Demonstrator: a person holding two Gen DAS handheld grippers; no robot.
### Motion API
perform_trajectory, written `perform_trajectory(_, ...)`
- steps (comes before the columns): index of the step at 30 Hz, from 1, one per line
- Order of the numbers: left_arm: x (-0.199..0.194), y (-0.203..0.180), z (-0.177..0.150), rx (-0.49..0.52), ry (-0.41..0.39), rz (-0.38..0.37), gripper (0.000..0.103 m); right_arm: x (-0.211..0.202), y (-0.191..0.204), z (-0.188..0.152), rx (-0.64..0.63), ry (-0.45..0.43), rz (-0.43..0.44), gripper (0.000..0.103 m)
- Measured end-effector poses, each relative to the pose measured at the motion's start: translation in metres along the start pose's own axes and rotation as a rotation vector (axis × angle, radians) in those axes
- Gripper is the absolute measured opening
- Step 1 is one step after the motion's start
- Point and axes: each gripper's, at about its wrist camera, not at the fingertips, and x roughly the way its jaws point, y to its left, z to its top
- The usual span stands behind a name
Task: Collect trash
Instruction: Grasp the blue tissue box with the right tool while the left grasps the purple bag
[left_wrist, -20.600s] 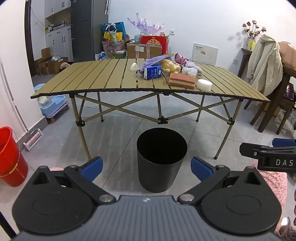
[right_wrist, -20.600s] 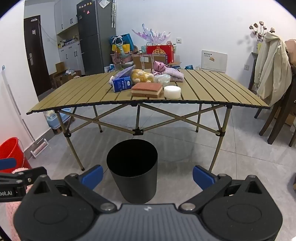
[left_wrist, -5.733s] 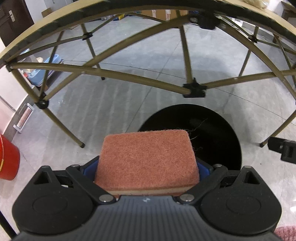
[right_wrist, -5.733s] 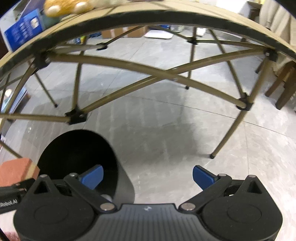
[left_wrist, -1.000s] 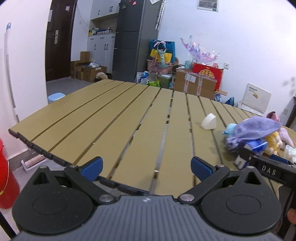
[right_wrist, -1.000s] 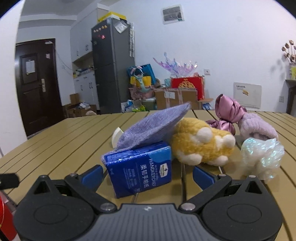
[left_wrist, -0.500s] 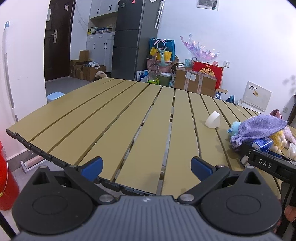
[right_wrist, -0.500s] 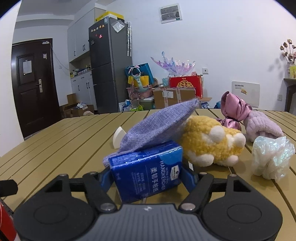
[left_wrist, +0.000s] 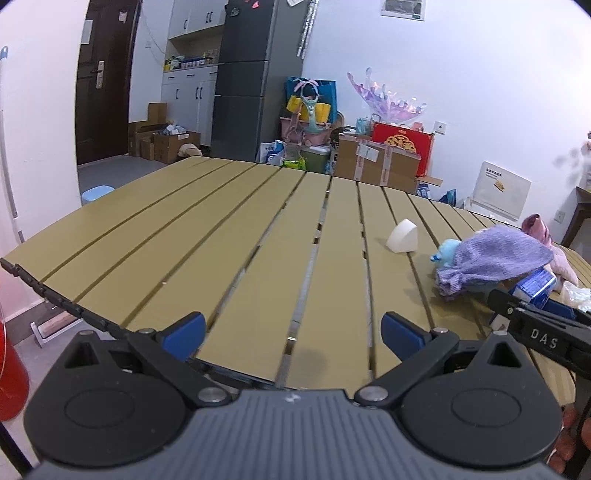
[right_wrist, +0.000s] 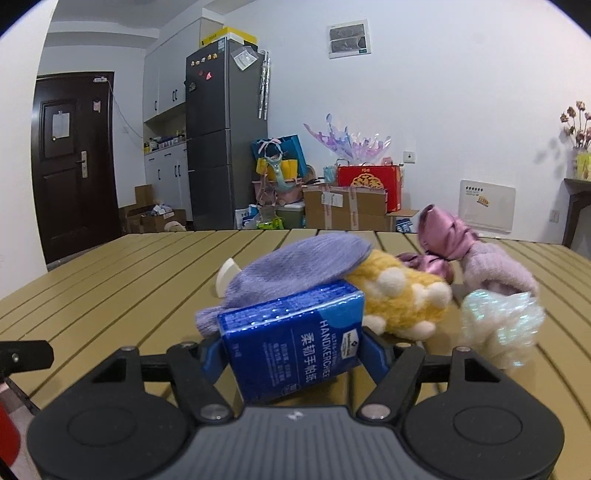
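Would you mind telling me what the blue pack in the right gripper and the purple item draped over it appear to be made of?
The blue handkerchief pack looks wrapped in glossy plastic film: bright speckled glints run along its top edge, and its printed face is smooth. The contents are presumably paper tissues, though none show. The purple cloth looks like soft knitted or towelling fabric: matte, finely textured, with a limp sagging edge.

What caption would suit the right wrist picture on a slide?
Right gripper clamps a blue handkerchief pack beside a yellow plush toy under a purple cloth.
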Motion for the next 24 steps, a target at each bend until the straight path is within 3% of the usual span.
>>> perform_trajectory(10,0.003,-0.035,0.003,0.019,-0.010,-0.049,0.103,-0.032,-0.048,0.008,0.015,-0.009,-0.052,0.071)
perform_trajectory(17,0.017,-0.080,0.010,0.040,-0.001,-0.117,0.103,-0.046,-0.083,0.006,0.023,-0.007,-0.091,0.071)
perform_trajectory(24,0.038,-0.128,0.008,0.162,0.020,-0.099,0.103,-0.051,-0.111,0.001,0.035,-0.004,-0.111,0.071)
